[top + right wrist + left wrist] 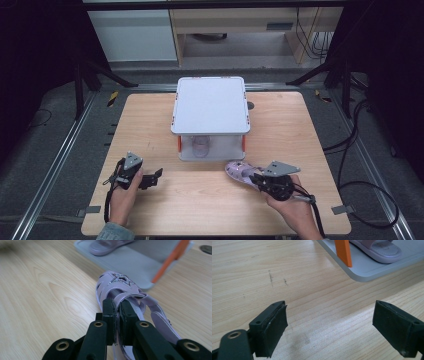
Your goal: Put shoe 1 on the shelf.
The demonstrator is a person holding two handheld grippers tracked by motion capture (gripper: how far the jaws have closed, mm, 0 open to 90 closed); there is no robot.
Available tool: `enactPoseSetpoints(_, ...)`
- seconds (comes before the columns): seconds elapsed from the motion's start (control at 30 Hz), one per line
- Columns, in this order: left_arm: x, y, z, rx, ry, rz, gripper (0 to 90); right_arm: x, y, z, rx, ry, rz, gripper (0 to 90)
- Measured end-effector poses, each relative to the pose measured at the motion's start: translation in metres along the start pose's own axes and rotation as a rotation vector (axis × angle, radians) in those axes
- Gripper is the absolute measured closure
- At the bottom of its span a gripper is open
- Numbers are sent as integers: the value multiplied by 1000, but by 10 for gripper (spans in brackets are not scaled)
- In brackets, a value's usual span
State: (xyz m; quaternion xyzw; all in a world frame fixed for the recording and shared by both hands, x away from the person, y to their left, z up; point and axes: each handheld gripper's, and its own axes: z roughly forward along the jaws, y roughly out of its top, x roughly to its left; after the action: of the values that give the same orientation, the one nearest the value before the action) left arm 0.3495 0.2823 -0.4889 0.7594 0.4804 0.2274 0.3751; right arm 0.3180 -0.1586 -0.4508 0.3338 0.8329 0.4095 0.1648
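The lilac star-decorated sandal [117,286] lies on the wooden table [200,200] just before the grey two-tier rack [210,105], its strap pinched between the right gripper's [117,306] closed jaws. That hand reaches in low from the near right edge. The left gripper [329,322] rests near the table's left side, jaws spread wide around nothing; no readable lettering.

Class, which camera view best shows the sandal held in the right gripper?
The right gripper view: the held sandal sits close up, star and straps clear, the right gripper shut on a strap. The high view shows it small. The left gripper view shows another sandal on the shelf.
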Motion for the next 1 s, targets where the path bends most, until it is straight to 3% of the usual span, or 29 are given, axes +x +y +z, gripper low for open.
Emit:
enactPoseSetpoints(0.27,1,0,-1,-1,0,-3,113,34,12,28,4,84,-22,850)
enactPoseSetpoints(0.43,0,1,-2,-4,-1,0,114,51,10,37,11,103,-18,842)
enactPoseSetpoints(0.8,0,1,-2,-2,2,-2,114,62,1,42,41,114,-23,799)
enactPoseSetpoints(0.9,0,0,-1,2,-2,-1,113,61,1,42,43,118,-18,718)
enactPoseSetpoints(1.0,-1,0,-1,2,-5,0,114,61,1,36,52,131,-15,571)
